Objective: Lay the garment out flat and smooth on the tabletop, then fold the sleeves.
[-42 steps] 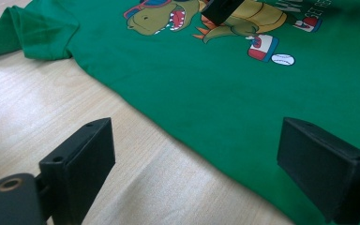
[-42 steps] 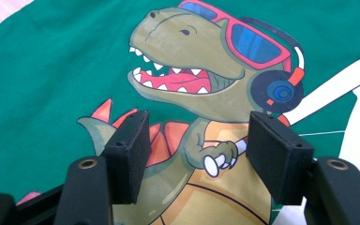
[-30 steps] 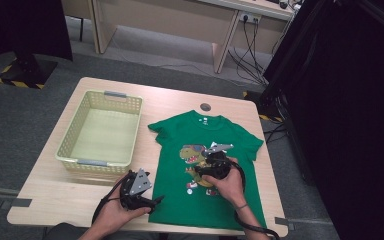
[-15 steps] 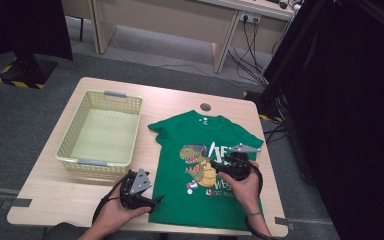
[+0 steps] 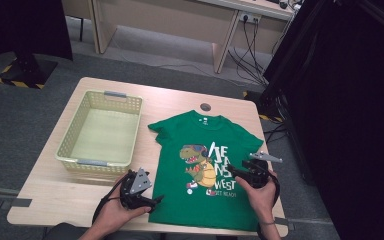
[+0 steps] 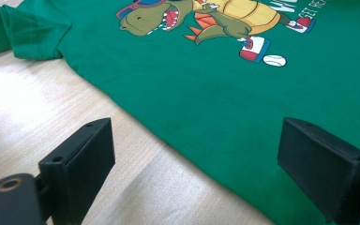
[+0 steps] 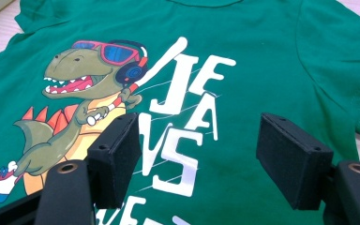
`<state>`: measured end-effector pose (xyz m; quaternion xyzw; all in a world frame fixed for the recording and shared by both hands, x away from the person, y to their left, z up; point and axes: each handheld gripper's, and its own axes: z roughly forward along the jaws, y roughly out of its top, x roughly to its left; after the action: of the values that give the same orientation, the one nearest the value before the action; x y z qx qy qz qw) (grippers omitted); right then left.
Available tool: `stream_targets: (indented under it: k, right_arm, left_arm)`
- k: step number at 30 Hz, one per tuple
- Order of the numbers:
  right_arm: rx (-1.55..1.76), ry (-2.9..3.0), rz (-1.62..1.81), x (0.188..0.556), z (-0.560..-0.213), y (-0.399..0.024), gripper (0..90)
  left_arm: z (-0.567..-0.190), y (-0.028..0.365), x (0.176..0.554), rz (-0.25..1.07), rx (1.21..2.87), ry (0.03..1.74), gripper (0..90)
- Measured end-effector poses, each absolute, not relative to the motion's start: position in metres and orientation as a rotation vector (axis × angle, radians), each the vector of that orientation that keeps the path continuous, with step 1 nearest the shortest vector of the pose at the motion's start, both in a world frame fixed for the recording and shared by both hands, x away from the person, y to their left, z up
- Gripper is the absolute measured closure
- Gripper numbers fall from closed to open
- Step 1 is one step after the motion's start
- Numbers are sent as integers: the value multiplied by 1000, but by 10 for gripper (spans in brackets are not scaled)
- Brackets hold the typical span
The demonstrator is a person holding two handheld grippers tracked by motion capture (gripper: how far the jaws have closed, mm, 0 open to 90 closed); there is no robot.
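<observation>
Low over green shirt (image 5: pixel 200 150), right gripper (image 5: pixel 233 173) jaws just opening, empty

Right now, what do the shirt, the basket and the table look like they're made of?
The shirt looks like soft knit cotton, matte green, with a smooth printed dinosaur picture. The basket seems to be pale yellow-green moulded plastic, going by its slotted walls. The table looks like light wood or a wood-grain laminate, faintly glossy; which of the two is hard to tell.

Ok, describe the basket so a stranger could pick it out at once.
On the wooden table, look at the left half, beside the spread green T-shirt. There stands the basket: pale yellow-green, rectangular, lattice-walled, with grey handles at both short ends.
</observation>
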<state>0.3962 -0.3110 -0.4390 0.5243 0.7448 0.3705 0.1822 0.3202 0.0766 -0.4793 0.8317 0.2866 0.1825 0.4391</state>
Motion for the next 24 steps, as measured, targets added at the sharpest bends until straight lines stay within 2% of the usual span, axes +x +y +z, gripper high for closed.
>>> stream_targets:
  k: [17,24]
  right_arm:
    - [1509,2077,1041,399,-439,-319,310]
    - [1564,2021,1029,408,-436,-341,312]
  left_arm:
    - [-479,76,320,457,2068,708,107]
    - [-479,76,319,460,2067,706,108]
